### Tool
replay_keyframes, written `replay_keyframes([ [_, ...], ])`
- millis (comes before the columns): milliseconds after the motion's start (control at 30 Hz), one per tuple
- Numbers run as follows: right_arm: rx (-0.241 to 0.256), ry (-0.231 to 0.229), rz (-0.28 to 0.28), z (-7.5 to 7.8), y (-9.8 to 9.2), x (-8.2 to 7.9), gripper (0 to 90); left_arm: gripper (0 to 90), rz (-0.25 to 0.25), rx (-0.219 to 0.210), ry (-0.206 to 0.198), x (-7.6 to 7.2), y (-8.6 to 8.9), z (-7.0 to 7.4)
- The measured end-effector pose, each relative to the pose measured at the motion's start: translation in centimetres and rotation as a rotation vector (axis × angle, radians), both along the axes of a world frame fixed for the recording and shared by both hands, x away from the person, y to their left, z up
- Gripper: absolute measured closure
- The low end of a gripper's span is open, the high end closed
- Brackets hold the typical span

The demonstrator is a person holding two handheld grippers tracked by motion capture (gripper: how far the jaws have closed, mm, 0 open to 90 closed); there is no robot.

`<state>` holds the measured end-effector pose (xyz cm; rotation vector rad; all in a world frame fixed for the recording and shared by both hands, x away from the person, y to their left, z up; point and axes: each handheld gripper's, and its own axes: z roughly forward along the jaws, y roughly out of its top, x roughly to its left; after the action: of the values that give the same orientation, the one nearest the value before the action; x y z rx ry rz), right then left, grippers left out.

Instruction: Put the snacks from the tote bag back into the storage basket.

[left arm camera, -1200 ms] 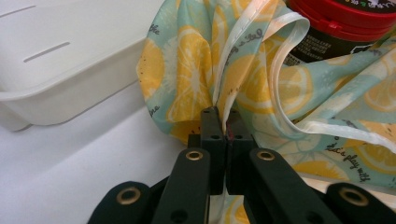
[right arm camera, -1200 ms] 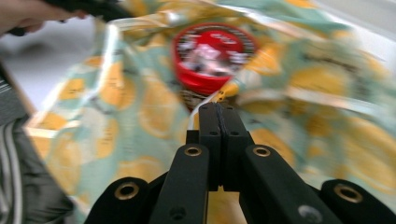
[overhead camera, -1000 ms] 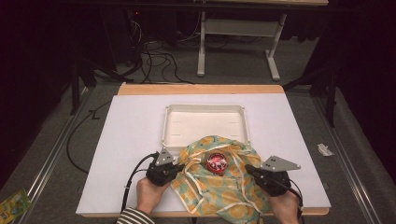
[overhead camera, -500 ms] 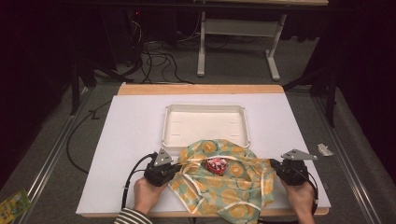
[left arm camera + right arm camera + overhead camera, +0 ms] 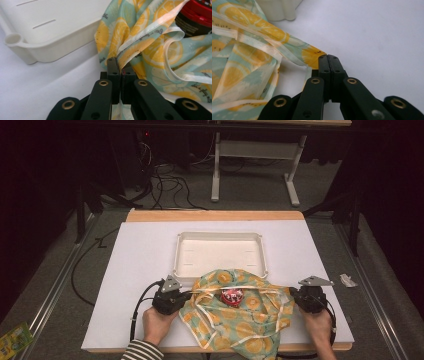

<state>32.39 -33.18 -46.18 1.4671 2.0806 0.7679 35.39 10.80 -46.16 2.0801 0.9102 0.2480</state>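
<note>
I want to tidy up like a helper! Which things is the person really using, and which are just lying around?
Being used:
lemon-print bag, pinched at each side by the left gripper and right gripper
red-lidded jar sitting inside the bag

Just lying about:
white tray, touching the bag's far edge
scrap of paper on the floor
cables on the floor

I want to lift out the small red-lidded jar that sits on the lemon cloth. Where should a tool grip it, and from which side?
Probably by its red lid, coming straight down from above. The jar sits in a hollow of the lemon cloth, whose folds rise around its dark body, so the sides look hard to reach. Both the left tool and right tool are shut on cloth edges; one must release first.
</note>
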Motion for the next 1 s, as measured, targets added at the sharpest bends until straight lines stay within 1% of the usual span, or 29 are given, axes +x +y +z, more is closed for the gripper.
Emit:
replay_keyframes([
  [133,-0.007,-0.007,0.002,0.3,0.2,0.2,90.0,88.9,0.029,0.001,0.019,0.3,-0.1,-0.1],
  [200,-0.006,-0.007,0.0,0.2,0.2,0.3,90.0,88.9,0.039,0.011,0.038,0.5,-0.2,-0.3],
  [267,-0.005,-0.003,-0.003,0.3,0.3,0.4,90.0,88.9,0.046,0.025,0.053,0.7,-0.4,-0.5],
  [367,-0.016,-0.006,0.002,0.3,0.6,0.5,90.0,88.9,0.051,0.057,0.068,0.9,-0.8,-0.9],
  [433,-0.02,-0.002,0.004,0.3,0.7,0.6,90.0,88.9,0.053,0.082,0.071,0.9,-0.9,-1.1],
  [467,-0.015,-0.004,0.004,0.3,0.8,0.6,90.0,88.9,0.055,0.087,0.073,0.9,-0.9,-1.1],
  [767,-0.019,-0.003,0.014,0.3,1.5,1.0,90.0,89.0,0.072,0.106,0.082,1.0,-0.7,-1.1],
  [800,-0.015,-0.003,0.012,0.3,1.7,1.0,90.0,89.1,0.072,0.107,0.082,1.0,-0.7,-1.1],
  [833,-0.022,-0.005,0.02,0.2,1.8,1.1,90.0,89.1,0.071,0.109,0.081,1.0,-0.7,-1.1],
  [900,-0.022,0.001,0.022,0.3,2.0,1.1,90.0,89.1,0.071,0.117,0.076,1.0,-0.7,-1.1],
  [933,-0.026,-0.005,0.024,0.2,2.1,1.1,90.0,89.1,0.068,0.12,0.074,1.0,-0.7,-1.1],
  [1000,-0.028,0.0,0.022,0.2,1.9,1.2,90.0,89.1,0.065,0.127,0.072,0.8,-0.6,-1.0],
])
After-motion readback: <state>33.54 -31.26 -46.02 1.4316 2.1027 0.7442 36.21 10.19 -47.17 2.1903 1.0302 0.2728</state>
